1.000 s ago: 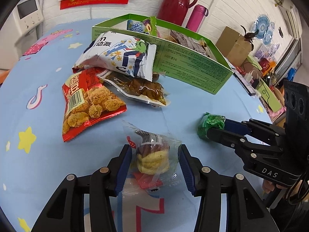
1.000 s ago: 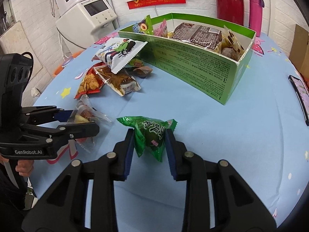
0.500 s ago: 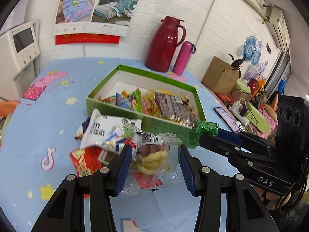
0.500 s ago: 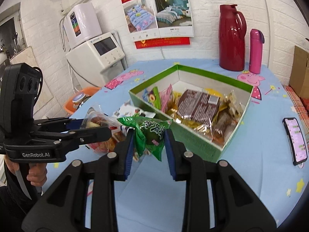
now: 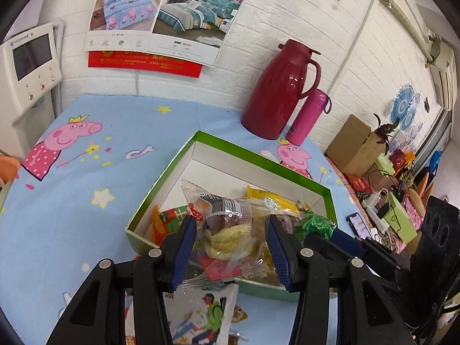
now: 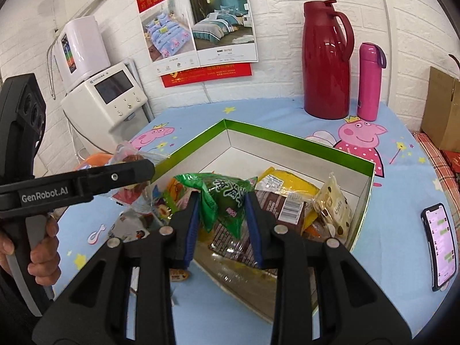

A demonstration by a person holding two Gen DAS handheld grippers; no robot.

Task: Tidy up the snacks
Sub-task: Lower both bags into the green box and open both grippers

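Left claw: my left gripper (image 5: 231,241) is clamped on a clear snack packet (image 5: 227,230), blue pads pressing both its sides; I see pale biscuits and a dark red piece inside.
Left load position: I hold it in the air above the near left corner of the green box (image 5: 172,172).
Right claw: my right gripper (image 6: 221,224) pinches a green snack pouch (image 6: 222,198) between its fingers, narrow grip, the pouch's top flaring above the pads.
Right load position: I have it raised over the box's near edge (image 6: 302,143), just above the packets inside.
Box contents: I make out a yellow packet (image 6: 284,182), a brown wrapper (image 6: 276,204) and a small cream-coloured packet (image 6: 335,201) lying inside toward the right; the far end shows bare white floor.
Outside the box: a white illustrated bag (image 5: 201,316) lies on the blue cartoon tablecloth (image 5: 86,149) just before the near wall.
Further out: a dark red thermos jug (image 6: 326,60) and pink bottle (image 6: 369,82) stand side by side near the wall; a phone (image 6: 440,247) lies to the right.
Hand: fingers (image 6: 43,256) wrap the left tool's handle.
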